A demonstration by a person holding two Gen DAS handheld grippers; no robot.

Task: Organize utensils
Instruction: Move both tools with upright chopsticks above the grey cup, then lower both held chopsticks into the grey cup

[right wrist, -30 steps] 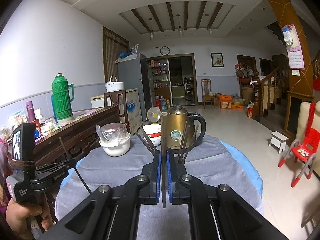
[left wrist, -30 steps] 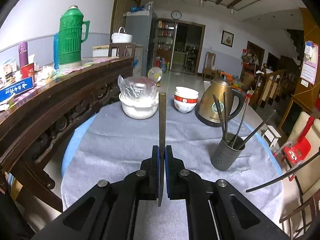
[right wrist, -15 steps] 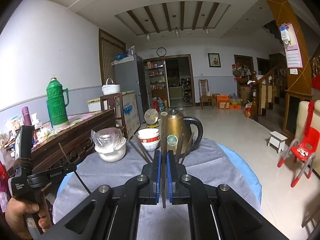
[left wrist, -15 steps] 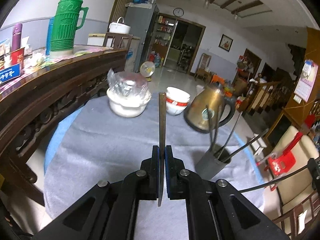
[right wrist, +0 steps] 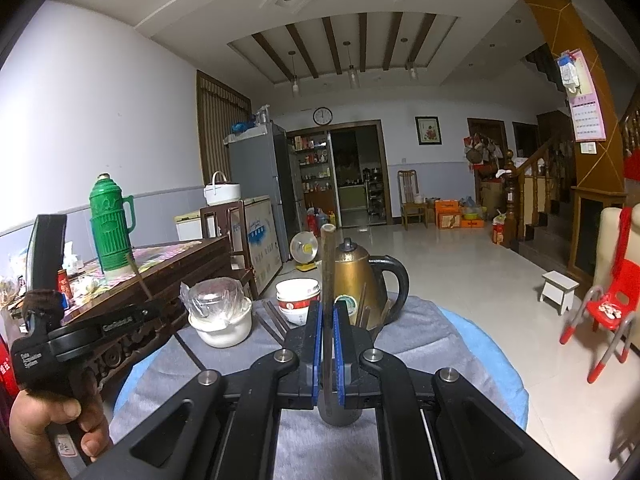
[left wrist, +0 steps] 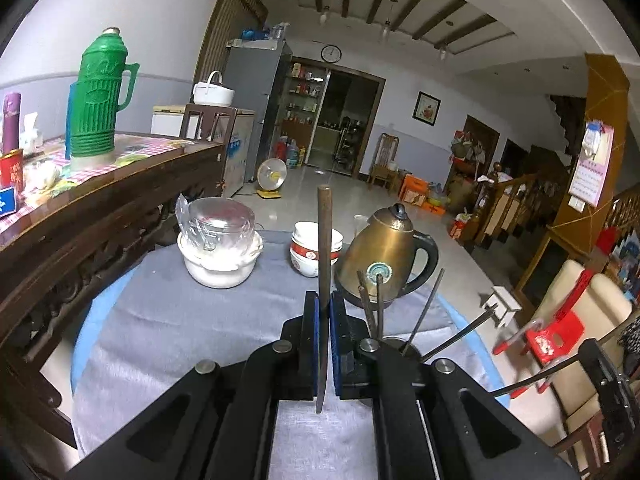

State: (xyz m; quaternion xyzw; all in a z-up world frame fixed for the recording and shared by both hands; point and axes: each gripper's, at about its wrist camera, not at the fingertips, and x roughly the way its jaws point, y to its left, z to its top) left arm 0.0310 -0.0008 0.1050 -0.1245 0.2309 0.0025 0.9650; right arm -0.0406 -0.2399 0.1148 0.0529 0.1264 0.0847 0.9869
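Note:
My left gripper (left wrist: 322, 312) is shut on a dark chopstick (left wrist: 324, 248) that stands upright between its blue pads. Just right of it, mostly hidden behind the gripper, is the grey utensil holder (left wrist: 400, 346) with several chopsticks (left wrist: 424, 312) leaning out. My right gripper (right wrist: 328, 320) is shut on another chopstick (right wrist: 328, 272), held upright above the grey holder (right wrist: 340, 416), whose base shows under the jaws. The left gripper's body (right wrist: 92, 328) and the hand holding it show at the left of the right wrist view, a chopstick sticking up from it.
On the grey cloth (left wrist: 168, 320) over the round table stand a brass kettle (left wrist: 384, 252), stacked red-and-white bowls (left wrist: 310, 248) and a white bowl with a plastic-wrapped lid (left wrist: 220, 244). A dark wooden sideboard (left wrist: 80, 208) with a green thermos (left wrist: 100, 96) stands left. A red chair (left wrist: 552, 332) stands right.
The left gripper has moved right and closer to the utensil holder, which is now partly hidden behind its right finger. The right gripper has moved over the holder. Both stay shut on chopsticks.

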